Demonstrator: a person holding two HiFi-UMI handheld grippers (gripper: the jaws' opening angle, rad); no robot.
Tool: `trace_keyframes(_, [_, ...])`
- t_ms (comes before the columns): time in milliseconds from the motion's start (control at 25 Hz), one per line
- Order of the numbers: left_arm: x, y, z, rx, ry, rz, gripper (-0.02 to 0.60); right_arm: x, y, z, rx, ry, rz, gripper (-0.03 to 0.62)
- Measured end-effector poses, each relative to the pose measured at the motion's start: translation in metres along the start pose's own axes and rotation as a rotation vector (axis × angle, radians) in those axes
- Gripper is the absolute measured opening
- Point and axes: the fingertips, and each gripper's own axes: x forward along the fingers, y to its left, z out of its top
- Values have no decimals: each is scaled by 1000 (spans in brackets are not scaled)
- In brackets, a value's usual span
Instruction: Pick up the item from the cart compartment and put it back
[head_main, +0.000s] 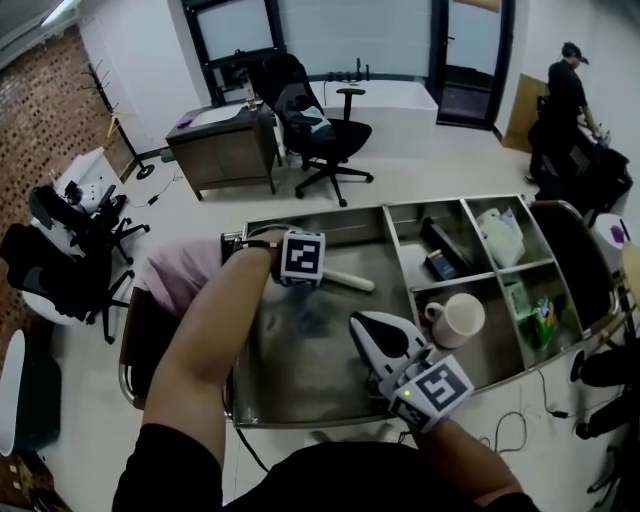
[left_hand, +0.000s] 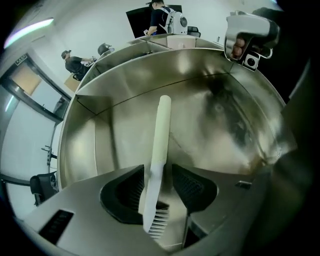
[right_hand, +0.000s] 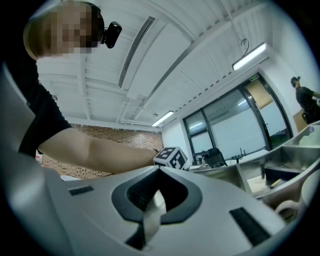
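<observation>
Steel cart (head_main: 330, 215): my left claw (left_hand: 162, 182) stands apart around the bristle end of a white brush (left_hand: 161, 135), which lies flat in the large left compartment. My right claw (right_hand: 157, 182), pressed together and empty, sits just left of a white mug (head_main: 460, 320) beyond the divider.

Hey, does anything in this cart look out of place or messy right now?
Nothing spilled or broken. The white brush lies flat on the floor of the big compartment, bristle end between the left gripper's open jaws. The steel there shows dull smudges, maybe only reflections.
</observation>
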Motion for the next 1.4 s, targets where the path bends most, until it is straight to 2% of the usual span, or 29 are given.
trace_keyframes(120, [3,2,18,-16,-95,-56,175,0,-1,-1,0,1,-1,14])
trace_keyframes(280, [1,0,19,-67,-115,-123,141,1,-1,-2,1,6,-1,14])
trace_keyframes(520, [-2,-4,19,-52,-132,-123,107,1,-2,-3,9,13,-6,14])
trace_keyframes(600, [-2,-6,20,-38,-128,-108,75,0,-3,-4,10,16,-6,14])
trace_keyframes(760, [-4,0,8,-50,-107,-12,71,0,-2,-5,22,20,-2,14])
trace_keyframes(1040, [-34,12,3,-126,-187,169,71,-1,-4,-4,20,12,-9,14])
trace_keyframes(1240, [-74,21,8,-190,-285,330,71,-1,-3,-1,38,7,-17,14])
trace_keyframes(1320, [-92,24,14,-239,-357,392,71,-2,-3,-1,42,0,-19,14])
trace_keyframes(1400, [-112,25,21,-319,-460,456,71,-4,-4,0,46,-10,-21,15])
